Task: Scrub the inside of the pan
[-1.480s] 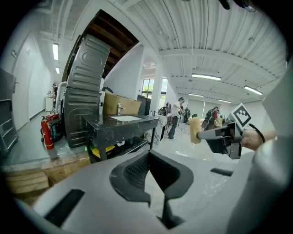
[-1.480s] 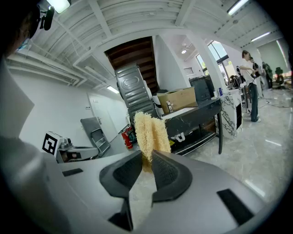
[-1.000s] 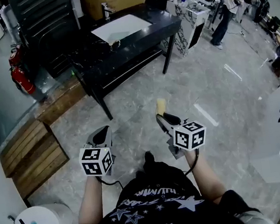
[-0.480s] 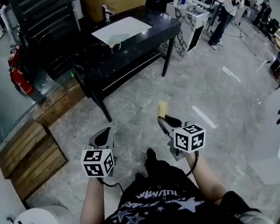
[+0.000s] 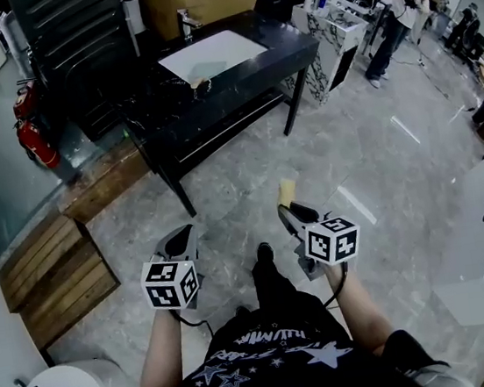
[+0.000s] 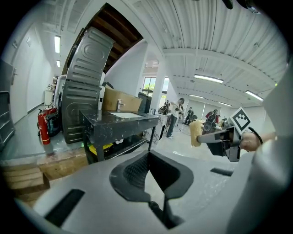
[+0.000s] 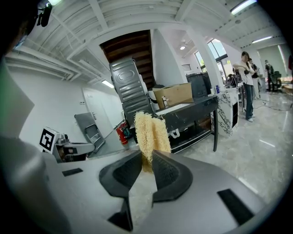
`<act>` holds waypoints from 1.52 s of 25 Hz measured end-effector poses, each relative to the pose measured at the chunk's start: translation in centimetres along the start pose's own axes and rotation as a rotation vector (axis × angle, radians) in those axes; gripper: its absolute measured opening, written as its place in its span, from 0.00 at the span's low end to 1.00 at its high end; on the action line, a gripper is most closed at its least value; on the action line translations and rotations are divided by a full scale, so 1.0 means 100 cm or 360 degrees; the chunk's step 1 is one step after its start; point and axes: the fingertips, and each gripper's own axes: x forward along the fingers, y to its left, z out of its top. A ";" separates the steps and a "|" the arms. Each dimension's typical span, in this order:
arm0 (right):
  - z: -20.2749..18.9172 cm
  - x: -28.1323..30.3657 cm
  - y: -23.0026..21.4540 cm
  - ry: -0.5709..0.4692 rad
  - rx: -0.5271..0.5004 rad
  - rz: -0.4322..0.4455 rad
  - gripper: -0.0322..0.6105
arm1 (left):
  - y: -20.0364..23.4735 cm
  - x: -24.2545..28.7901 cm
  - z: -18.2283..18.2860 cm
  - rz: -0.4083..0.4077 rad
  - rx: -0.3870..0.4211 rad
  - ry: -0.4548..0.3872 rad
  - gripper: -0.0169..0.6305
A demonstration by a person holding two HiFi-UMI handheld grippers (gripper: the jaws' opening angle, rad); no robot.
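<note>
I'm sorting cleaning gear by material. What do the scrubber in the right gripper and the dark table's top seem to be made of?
Scrubber: pale yellow and matte, with coarse tangled fibres, so probably loofah or plastic mesh. It is pinched in the right gripper.
Table top: glossy black with pale veins. It looks like marble or an imitation, and I cannot tell which.

Scrubber (image 7: 151, 130) rough, fibrous; floor (image 5: 369, 149) glossy stone; tbl (image 5: 286, 46) glossy blk; pallet (image 5: 53, 268) wood.
</note>
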 end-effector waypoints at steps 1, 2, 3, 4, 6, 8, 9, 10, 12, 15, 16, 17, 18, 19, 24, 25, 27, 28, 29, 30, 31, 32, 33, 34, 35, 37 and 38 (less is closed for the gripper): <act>0.002 0.006 -0.005 0.0009 0.0000 0.0002 0.16 | 0.003 0.006 0.003 0.0008 0.0000 0.0001 0.04; 0.004 0.013 -0.011 0.0016 0.0000 0.0004 0.16 | 0.007 0.013 0.007 0.0017 -0.0001 0.0001 0.04; 0.009 0.021 -0.017 0.0019 0.0000 0.0007 0.16 | 0.011 0.021 0.012 0.0025 -0.0001 0.0001 0.04; 0.014 0.029 -0.024 0.0017 0.0002 0.0012 0.16 | 0.015 0.029 0.017 0.0031 0.0000 0.0002 0.04; 0.027 0.048 -0.038 0.0011 0.0011 0.0025 0.16 | 0.025 0.047 0.027 0.0046 0.0010 0.0007 0.04; 0.040 0.067 -0.053 0.0017 0.0026 0.0039 0.16 | 0.035 0.068 0.037 0.0071 0.0010 0.0016 0.04; 0.046 0.077 -0.061 0.0024 0.0031 0.0046 0.16 | 0.041 0.079 0.042 0.0085 0.0001 0.0020 0.04; 0.053 0.086 -0.070 0.0031 0.0033 0.0052 0.16 | 0.046 0.091 0.048 0.0098 -0.0011 0.0023 0.04; 0.069 0.106 -0.090 0.0042 0.0034 0.0059 0.16 | 0.054 0.116 0.060 0.0117 -0.0035 0.0029 0.04; 0.093 0.133 -0.117 0.0046 0.0044 0.0075 0.16 | 0.062 0.150 0.078 0.0131 -0.0036 0.0039 0.04; 0.100 0.141 -0.125 0.0046 0.0046 0.0081 0.16 | 0.065 0.161 0.084 0.0138 -0.0034 0.0041 0.04; 0.107 0.148 -0.132 0.0049 0.0044 0.0087 0.16 | 0.068 0.173 0.090 0.0146 -0.0036 0.0041 0.04; 0.114 0.155 -0.140 0.0052 0.0040 0.0094 0.16 | 0.069 0.183 0.096 0.0153 -0.0041 0.0041 0.04; 0.121 0.161 -0.147 0.0056 0.0038 0.0102 0.16 | 0.070 0.193 0.102 0.0159 -0.0045 0.0043 0.04; 0.145 0.188 -0.185 0.0086 0.0047 0.0148 0.16 | 0.072 0.239 0.121 0.0193 -0.0046 0.0076 0.04; 0.150 0.193 -0.193 0.0090 0.0047 0.0155 0.16 | 0.072 0.247 0.124 0.0204 -0.0050 0.0077 0.04; 0.161 0.202 -0.207 0.0091 0.0050 0.0170 0.16 | 0.074 0.262 0.133 0.0227 -0.0054 0.0075 0.04; 0.165 0.206 -0.213 0.0090 0.0053 0.0181 0.16 | 0.074 0.268 0.136 0.0237 -0.0053 0.0073 0.04; 0.169 0.210 -0.218 0.0090 0.0054 0.0195 0.16 | 0.074 0.274 0.140 0.0246 -0.0051 0.0072 0.04; 0.173 0.214 -0.223 0.0093 0.0052 0.0209 0.16 | 0.074 0.280 0.143 0.0254 -0.0050 0.0070 0.04; 0.175 0.218 -0.227 0.0099 0.0048 0.0220 0.16 | 0.073 0.285 0.146 0.0262 -0.0049 0.0067 0.04; 0.178 0.222 -0.231 0.0105 0.0044 0.0227 0.16 | 0.073 0.290 0.149 0.0269 -0.0048 0.0065 0.04; 0.179 0.227 -0.235 0.0110 0.0043 0.0233 0.16 | 0.073 0.295 0.151 0.0275 -0.0048 0.0063 0.04; 0.181 0.231 -0.236 0.0115 0.0045 0.0241 0.16 | 0.072 0.298 0.153 0.0279 -0.0047 0.0063 0.04; 0.181 0.234 -0.236 0.0120 0.0046 0.0253 0.16 | 0.073 0.300 0.154 0.0281 -0.0047 0.0064 0.04; 0.182 0.240 -0.233 0.0131 0.0040 0.0283 0.16 | 0.076 0.303 0.156 0.0290 -0.0051 0.0065 0.04; 0.182 0.243 -0.232 0.0137 0.0031 0.0295 0.16 | 0.078 0.305 0.157 0.0294 -0.0058 0.0062 0.04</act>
